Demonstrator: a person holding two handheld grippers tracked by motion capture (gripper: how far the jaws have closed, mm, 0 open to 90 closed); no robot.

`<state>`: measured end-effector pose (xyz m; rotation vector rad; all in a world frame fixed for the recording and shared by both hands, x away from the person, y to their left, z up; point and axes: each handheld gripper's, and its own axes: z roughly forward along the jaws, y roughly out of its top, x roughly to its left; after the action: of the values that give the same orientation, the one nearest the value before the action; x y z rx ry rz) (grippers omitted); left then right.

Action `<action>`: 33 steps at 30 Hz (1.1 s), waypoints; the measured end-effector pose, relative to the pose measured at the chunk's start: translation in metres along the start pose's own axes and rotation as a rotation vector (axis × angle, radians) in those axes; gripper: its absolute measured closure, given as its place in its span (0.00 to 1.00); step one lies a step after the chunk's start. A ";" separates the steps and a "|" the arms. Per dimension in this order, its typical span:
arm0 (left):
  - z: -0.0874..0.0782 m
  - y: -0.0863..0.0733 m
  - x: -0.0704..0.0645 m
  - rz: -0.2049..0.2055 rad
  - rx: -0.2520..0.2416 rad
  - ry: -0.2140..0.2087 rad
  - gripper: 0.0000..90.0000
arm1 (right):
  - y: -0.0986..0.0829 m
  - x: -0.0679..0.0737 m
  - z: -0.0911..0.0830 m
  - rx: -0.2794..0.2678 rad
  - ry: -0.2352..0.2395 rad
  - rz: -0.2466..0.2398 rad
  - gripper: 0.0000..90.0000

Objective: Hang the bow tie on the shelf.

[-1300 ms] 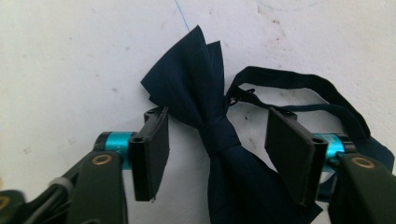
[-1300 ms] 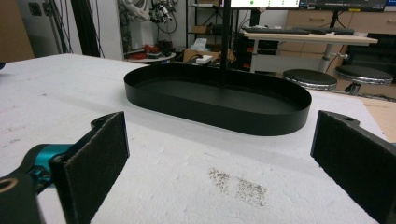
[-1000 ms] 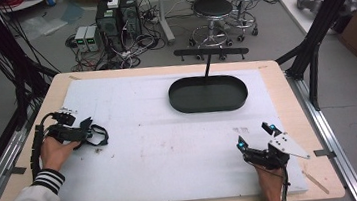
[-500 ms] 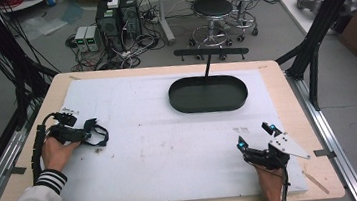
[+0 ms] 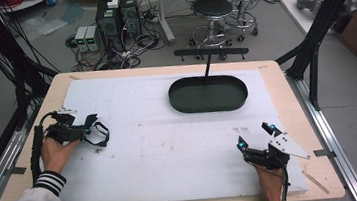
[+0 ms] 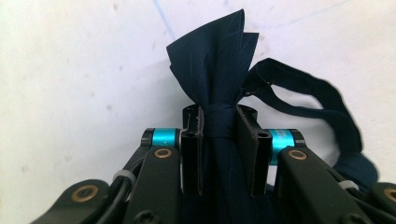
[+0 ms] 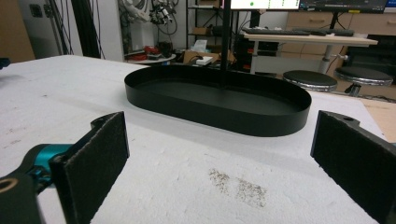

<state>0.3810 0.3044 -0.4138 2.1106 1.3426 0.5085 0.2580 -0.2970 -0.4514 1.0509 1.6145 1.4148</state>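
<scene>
Now the left gripper (image 5: 89,127), near the counter's left edge, has its jaws clamped on a dark navy fabric bow tie (image 6: 219,93); lift it clear so the strap trails freely toward the black oval metal tray (image 5: 208,94). The right gripper (image 5: 257,137) waits, jaws apart, holding nothing.

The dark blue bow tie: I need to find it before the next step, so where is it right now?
The dark blue bow tie is clamped at its knot in the left gripper, low over the white mat near the table's left edge, far from the black oval tray.

A lab: computer towers (image 5: 116,14), cable tangles (image 5: 130,45), stools (image 5: 213,9), black frame struts (image 5: 326,17).
</scene>
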 end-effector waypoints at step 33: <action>-0.035 0.023 -0.034 0.032 -0.526 -0.202 0.81 | 0.000 0.000 0.000 0.006 -0.002 0.002 0.04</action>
<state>0.3616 0.2753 -0.3723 1.6981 0.9366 0.5706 0.2583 -0.2968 -0.4513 1.0570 1.6180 1.4104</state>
